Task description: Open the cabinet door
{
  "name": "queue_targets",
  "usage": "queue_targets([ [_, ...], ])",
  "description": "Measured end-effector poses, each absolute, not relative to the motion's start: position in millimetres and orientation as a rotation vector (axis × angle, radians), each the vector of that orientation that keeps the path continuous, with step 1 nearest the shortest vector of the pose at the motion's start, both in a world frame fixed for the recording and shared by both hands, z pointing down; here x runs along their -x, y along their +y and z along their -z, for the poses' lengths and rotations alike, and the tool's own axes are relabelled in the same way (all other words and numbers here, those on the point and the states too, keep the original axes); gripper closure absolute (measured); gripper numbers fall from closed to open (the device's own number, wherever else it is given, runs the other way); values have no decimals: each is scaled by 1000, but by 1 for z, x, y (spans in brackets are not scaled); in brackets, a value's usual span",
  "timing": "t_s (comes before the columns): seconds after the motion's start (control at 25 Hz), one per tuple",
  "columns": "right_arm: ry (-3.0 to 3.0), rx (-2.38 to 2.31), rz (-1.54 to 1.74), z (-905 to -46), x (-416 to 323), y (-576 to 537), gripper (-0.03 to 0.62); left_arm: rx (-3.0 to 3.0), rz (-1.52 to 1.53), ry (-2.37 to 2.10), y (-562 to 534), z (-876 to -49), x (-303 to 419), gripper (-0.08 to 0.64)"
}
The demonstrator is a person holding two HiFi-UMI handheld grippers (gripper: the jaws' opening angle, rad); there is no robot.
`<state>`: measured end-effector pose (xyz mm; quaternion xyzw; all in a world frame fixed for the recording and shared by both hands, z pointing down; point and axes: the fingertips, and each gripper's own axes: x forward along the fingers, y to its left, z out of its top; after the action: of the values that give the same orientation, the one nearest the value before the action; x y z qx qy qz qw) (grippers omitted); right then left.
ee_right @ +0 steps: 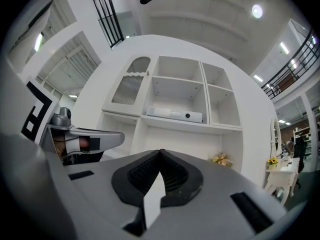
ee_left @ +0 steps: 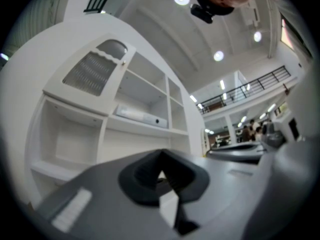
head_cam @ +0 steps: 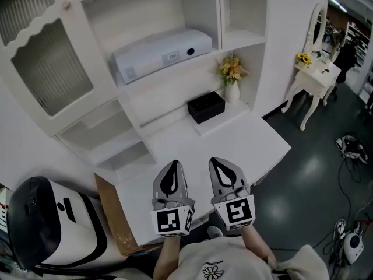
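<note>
Head view: my left gripper point(head_cam: 172, 169) and right gripper point(head_cam: 220, 167) are both pinched shut and hold nothing. The cabinet door point(head_cam: 51, 69) is well apart from them, up at ten o'clock, and looks closed. It stands tall, up and down, facing me. I should open one gripper, grab the little knob point(head_cam: 66, 4) at its one o'clock corner, and pull slowly.

Door point(head_cam: 51, 69) left of apparent projector point(head_cam: 163, 52), box point(head_cam: 206, 107) below
</note>
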<state>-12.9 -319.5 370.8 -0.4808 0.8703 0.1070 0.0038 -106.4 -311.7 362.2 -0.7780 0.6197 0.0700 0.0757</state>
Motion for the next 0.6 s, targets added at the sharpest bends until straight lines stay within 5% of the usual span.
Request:
queue_targets([
  [0.6, 2827, 1234, -257, -372, 52, -322, 592, 2160, -134, 2046, -299, -363, 142, 554],
])
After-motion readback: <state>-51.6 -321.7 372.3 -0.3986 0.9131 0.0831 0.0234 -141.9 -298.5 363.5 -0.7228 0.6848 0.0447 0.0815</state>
